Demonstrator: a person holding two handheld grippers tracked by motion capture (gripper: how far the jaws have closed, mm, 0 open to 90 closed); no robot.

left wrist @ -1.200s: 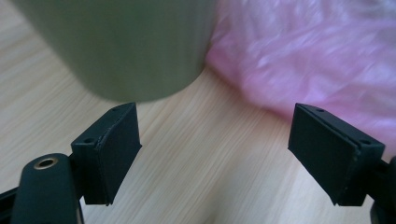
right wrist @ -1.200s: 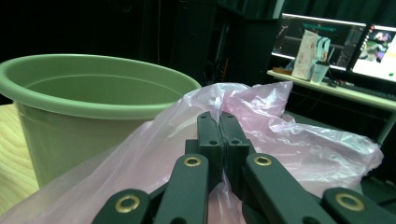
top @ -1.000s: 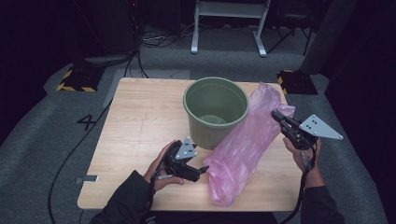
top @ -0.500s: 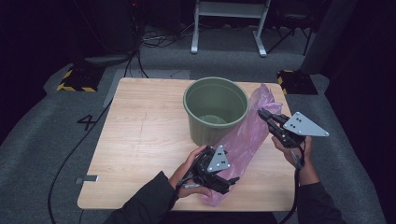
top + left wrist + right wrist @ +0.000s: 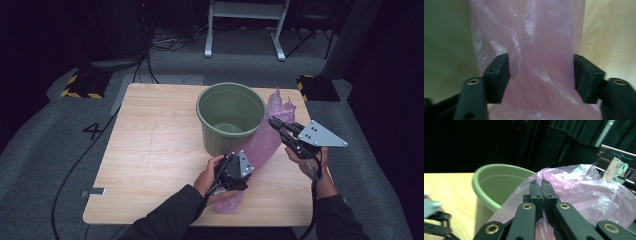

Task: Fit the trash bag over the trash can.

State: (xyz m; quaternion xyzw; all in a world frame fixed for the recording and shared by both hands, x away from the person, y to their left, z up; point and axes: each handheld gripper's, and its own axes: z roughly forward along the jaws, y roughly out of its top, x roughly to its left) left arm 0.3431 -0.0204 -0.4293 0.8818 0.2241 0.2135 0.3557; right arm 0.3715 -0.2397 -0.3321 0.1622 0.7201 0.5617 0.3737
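bucket stands open-topped, pink plastic bag lying outside against it.

In front of me I see a tabletop of light wood, square, with rounded corners. It stands on a grey carpet floor. A green bucket stands upright on the tabletop, toward the far right part. Just beside the bucket, on its right, a pink plastic bag lies long on the wood, from the far edge to the near edge, and it touches the bucket wall. The left half of the tabletop carries nothing.
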